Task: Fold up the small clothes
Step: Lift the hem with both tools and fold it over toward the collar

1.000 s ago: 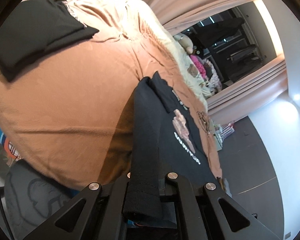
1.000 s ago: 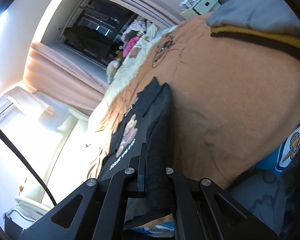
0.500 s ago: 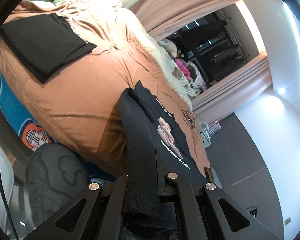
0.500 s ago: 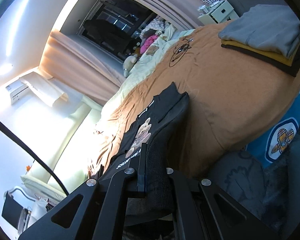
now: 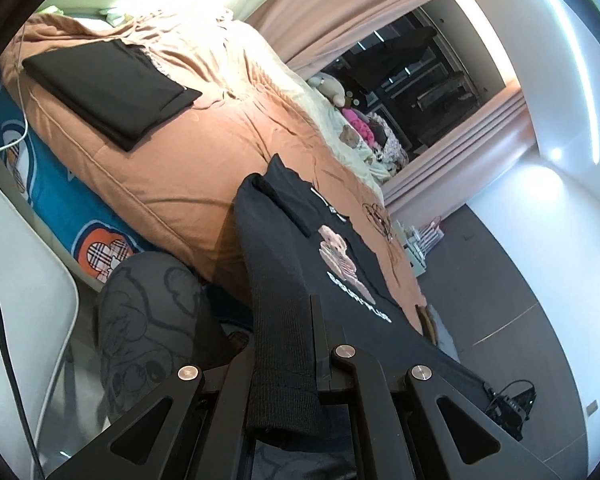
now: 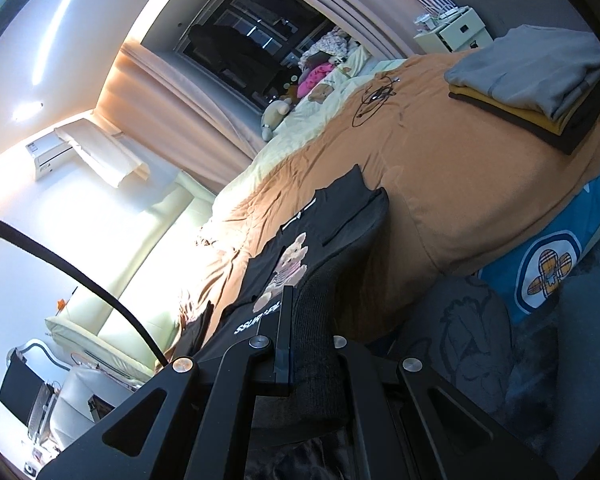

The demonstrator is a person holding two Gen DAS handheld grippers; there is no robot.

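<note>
A: What covers the bed [image 5: 204, 168]?

B: An orange-brown cover [image 6: 452, 184], with a pale cream blanket [image 6: 300, 136] along the far side and a blue patterned sheet [image 5: 60, 208] showing below the near edge.

A: And on top?

B: A folded black garment [image 5: 112, 88] toward the head end, a stack of folded clothes [image 6: 540, 84], grey over yellow over black, at the other end, and a black sweatshirt [image 5: 320, 248] with a teddy-bear print part resting on the cover. Soft toys [image 6: 296, 96] sit at the far side.

Black sweatshirt [image 5: 300, 248] with a pink teddy-bear print and white lettering, stretched print-side up from the orange bedspread edge outward. Its ribbed hem is pinched at two points, one side folded inward; the far end rests on the bed.
</note>
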